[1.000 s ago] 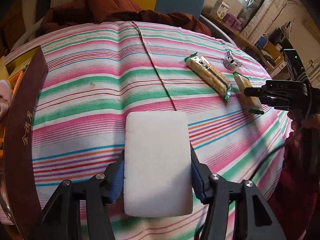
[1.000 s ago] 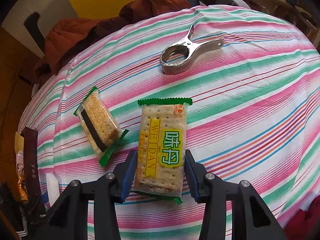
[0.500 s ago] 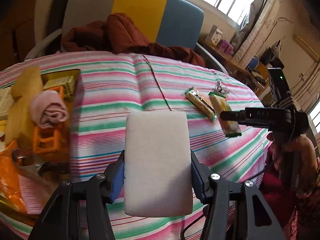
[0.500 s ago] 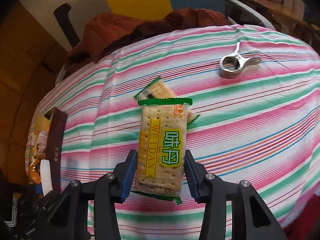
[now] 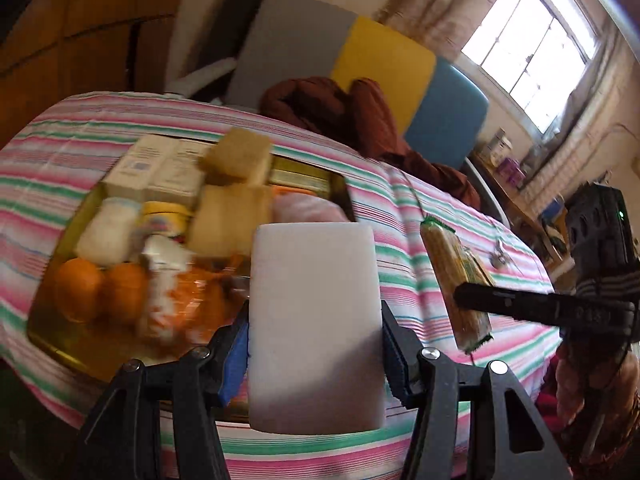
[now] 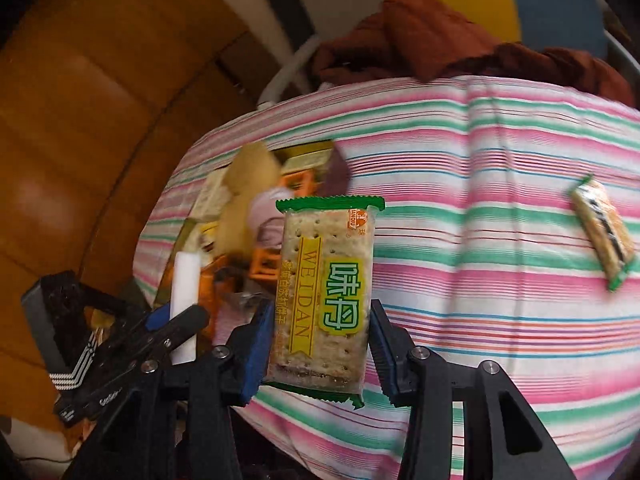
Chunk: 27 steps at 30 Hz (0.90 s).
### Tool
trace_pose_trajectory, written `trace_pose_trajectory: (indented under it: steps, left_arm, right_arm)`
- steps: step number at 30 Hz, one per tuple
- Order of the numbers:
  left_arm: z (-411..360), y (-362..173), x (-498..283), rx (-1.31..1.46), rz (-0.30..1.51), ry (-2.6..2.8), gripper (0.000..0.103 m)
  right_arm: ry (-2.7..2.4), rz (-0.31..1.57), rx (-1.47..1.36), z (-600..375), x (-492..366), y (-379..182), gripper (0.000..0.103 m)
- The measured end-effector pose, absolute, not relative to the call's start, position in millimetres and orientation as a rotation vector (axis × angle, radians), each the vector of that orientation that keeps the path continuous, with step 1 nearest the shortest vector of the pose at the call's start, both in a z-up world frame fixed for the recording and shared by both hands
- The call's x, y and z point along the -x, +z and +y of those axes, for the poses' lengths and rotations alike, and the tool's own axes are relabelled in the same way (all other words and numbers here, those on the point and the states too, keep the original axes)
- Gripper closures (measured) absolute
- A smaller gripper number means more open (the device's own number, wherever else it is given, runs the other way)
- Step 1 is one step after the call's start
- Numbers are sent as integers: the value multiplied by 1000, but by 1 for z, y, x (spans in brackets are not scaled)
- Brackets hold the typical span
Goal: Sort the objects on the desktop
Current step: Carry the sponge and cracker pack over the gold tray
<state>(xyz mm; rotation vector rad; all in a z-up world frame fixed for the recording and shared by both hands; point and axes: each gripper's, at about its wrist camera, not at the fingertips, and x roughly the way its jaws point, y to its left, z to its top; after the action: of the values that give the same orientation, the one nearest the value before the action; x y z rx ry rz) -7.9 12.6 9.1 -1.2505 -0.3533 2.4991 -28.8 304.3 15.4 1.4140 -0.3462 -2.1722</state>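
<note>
Both grippers have swung left since a second ago, so the filled box [image 5: 60, 280], then only an edge, is now in full view. Left gripper [image 5: 316, 344] pinches a white sponge block [image 5: 316, 320] above the box's near right corner; right gripper [image 6: 320, 344] clamps a WEIDAN cracker packet [image 6: 326, 296] in the air over the striped tabletop [image 6: 500, 340]. A second cracker packet [image 6: 604, 232] lies on the cloth well to the right, with a metal clip [image 5: 499, 258] farther off.
</note>
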Motion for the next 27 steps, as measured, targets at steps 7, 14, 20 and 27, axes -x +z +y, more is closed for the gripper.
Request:
trace_pose_trajectory:
  steps: [7,14,20,27]
  left_arm:
    - [-51,-7,21,1339,-405,2609,44]
    - [-78,-21,25,1410,-477,2632,42]
    - [-99,-20,14,1332,-617,2654,42]
    - [-101,-31,16,1401,-558,2685,53]
  right_arm:
    - [-2088,-203,-1406,219,34,10,56]
    - [-2156,-132,-1356,185,48,3,39]
    - [-2158,-131,-1337,203,30,11,50]
    - [-2092,-48,-1406,190,23,-14,68]
